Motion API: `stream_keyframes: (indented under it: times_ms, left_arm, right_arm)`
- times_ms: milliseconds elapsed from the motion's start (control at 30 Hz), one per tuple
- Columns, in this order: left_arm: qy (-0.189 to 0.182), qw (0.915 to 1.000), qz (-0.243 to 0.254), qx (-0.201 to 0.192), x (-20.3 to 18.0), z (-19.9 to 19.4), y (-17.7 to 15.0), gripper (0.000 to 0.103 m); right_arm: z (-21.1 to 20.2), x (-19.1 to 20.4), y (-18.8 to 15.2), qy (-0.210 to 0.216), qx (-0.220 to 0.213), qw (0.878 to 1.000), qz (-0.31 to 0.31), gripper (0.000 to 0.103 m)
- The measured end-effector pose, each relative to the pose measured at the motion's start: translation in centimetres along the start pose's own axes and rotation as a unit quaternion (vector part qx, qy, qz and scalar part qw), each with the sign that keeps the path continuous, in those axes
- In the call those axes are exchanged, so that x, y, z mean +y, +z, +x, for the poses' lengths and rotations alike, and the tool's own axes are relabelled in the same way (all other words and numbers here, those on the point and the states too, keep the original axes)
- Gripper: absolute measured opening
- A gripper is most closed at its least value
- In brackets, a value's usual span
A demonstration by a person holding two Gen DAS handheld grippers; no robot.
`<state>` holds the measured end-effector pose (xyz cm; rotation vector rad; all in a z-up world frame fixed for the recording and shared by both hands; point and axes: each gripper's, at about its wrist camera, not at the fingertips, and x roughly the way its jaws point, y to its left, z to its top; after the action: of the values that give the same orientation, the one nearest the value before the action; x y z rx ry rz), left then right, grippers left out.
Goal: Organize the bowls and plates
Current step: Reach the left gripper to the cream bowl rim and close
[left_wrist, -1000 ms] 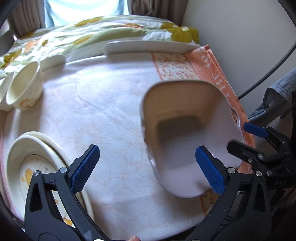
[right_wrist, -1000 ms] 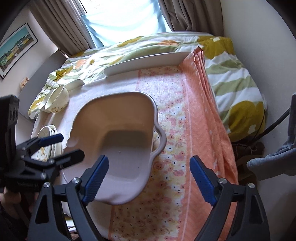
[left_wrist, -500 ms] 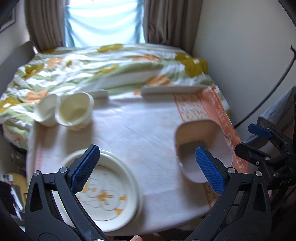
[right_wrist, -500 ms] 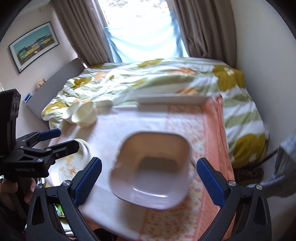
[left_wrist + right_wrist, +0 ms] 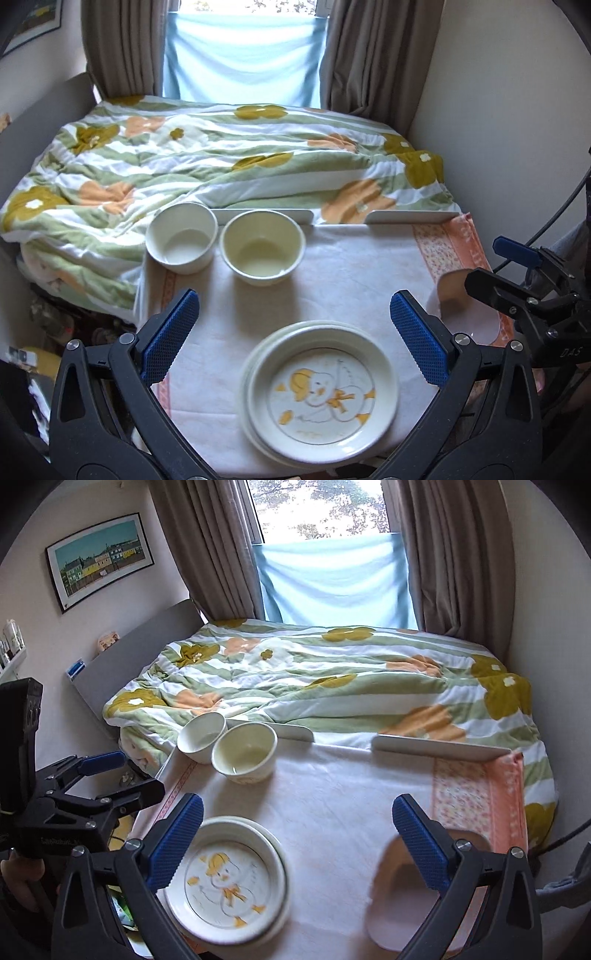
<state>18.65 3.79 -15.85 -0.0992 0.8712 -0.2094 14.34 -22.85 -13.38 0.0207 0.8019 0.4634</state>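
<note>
Left gripper (image 5: 295,332) wide, nothing between its blue pads; right gripper (image 5: 299,842) also wide, holding nothing. Round cream plate with yellow cartoon print (image 5: 321,391), stacked on another plate, sits at 6 o'clock on the white-clothed tabletop (image 5: 351,273). Two cream round bowls (image 5: 263,246) (image 5: 181,236) touching at 11 o'clock, by the far edge. Square pinkish-beige plastic bowl (image 5: 406,897) at 4 o'clock, on the orange floral cloth (image 5: 476,794). Floral bed quilt (image 5: 221,155) beyond at 12 o'clock
</note>
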Motion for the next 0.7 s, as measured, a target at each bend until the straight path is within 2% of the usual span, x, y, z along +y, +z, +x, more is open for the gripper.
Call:
stream_keyframes:
  times_ms: [233, 467, 567, 633, 700]
  left_arm:
    - [-0.025, 0.9993, 0.000, 0.028, 7.3, 2.9, 1.6, 0.103]
    - [-0.055, 0.9954, -0.044, 0.065, 10.8, 8.0, 2.3, 0.100]
    - [-0.063, 0.9927, -0.064, 0.081, 11.0, 10.4, 2.0, 0.091]
    - [-0.063, 0.9904, -0.079, 0.095, 11.0, 12.2, 1.6, 0.077]
    - [-0.065, 0.9875, -0.094, 0.109, 11.0, 13.8, 1.3, 0.069]
  right_arm:
    - [4.7, 4.5, 2.5, -0.048, 0.005, 0.998, 0.027, 0.102]
    - [10.8, 4.4, 4.4, -0.061, 0.052, 0.994, 0.075, 0.102]
    - [13.4, 3.6, 4.5, -0.061, 0.078, 0.992, 0.082, 0.096]
    - [15.0, 3.1, 4.5, -0.054, 0.093, 0.990, 0.090, 0.084]
    - [16.7, 2.4, 4.4, -0.043, 0.109, 0.988, 0.097, 0.076]
